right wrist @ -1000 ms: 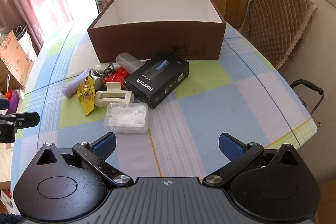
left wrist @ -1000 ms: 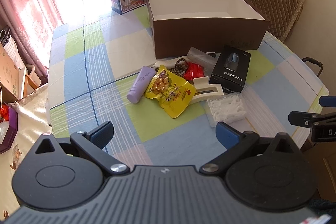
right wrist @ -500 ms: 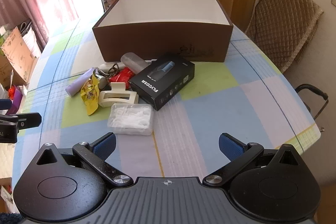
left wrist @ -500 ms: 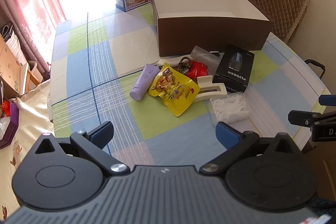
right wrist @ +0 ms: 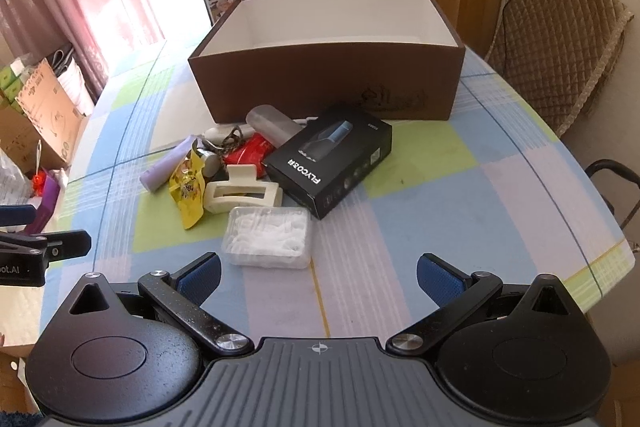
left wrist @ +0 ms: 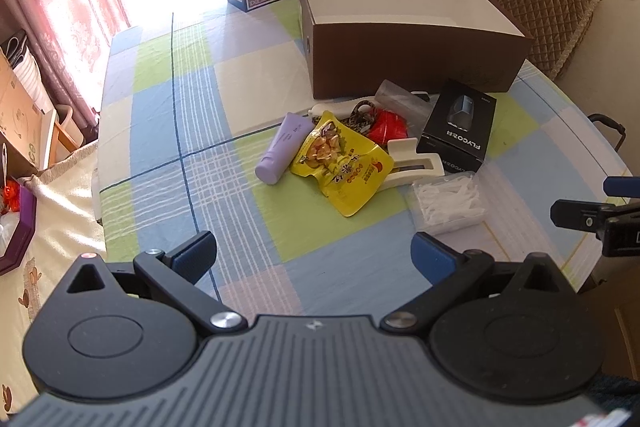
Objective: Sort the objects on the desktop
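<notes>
- Left wrist view: the left gripper (left wrist: 313, 251) hangs with jaws spread wide, holding nothing. Over the last second the view has crept nearer the brown box (left wrist: 416, 73); nothing is lifted, so sorting looks unstarted. In front of the box lie 1 purple tube (left wrist: 282, 149) and 1 yellow snack pouch (left wrist: 341, 163).
- Right wrist view: the right gripper (right wrist: 318, 277) is likewise spread and empty, closer than before. Before the box on the tabletop (right wrist: 460, 219): 1 black carton (right wrist: 330, 161), 1 cream hair clip (right wrist: 240, 191), 1 clear floss-pick case (right wrist: 269, 237).
</notes>
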A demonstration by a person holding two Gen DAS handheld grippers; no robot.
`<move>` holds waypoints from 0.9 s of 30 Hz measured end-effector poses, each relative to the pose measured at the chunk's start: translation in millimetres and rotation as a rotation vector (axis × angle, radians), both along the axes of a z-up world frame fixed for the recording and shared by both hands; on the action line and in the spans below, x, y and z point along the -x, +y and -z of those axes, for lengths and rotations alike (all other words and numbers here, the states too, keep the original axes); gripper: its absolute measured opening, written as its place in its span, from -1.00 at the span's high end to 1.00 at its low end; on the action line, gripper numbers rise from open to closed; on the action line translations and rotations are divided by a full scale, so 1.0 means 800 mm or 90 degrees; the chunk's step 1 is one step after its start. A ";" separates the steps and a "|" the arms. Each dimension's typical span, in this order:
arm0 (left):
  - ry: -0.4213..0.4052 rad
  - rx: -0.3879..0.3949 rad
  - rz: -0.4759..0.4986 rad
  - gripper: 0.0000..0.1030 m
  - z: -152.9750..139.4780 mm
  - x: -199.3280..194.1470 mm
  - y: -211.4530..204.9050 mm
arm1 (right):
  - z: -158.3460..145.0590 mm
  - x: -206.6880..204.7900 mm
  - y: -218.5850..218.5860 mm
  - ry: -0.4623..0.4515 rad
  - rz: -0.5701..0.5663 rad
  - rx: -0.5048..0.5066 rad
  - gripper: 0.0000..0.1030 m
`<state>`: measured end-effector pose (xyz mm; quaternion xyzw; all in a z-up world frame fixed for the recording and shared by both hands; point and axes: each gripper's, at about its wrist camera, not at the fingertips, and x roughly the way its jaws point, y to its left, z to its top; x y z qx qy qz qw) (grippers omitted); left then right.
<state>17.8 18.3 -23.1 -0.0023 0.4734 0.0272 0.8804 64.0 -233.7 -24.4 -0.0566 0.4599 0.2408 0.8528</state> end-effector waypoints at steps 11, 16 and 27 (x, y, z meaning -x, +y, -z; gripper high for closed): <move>0.021 0.009 -0.010 -0.98 0.010 -0.012 0.005 | 0.010 -0.020 0.003 0.013 -0.019 -0.004 -0.97; 0.022 0.006 -0.025 -0.98 0.012 -0.016 0.013 | 0.011 -0.027 0.013 0.006 -0.050 -0.030 -0.97; 0.022 0.006 -0.085 -0.98 0.022 -0.018 0.054 | 0.019 -0.046 0.063 -0.008 -0.172 -0.104 -0.90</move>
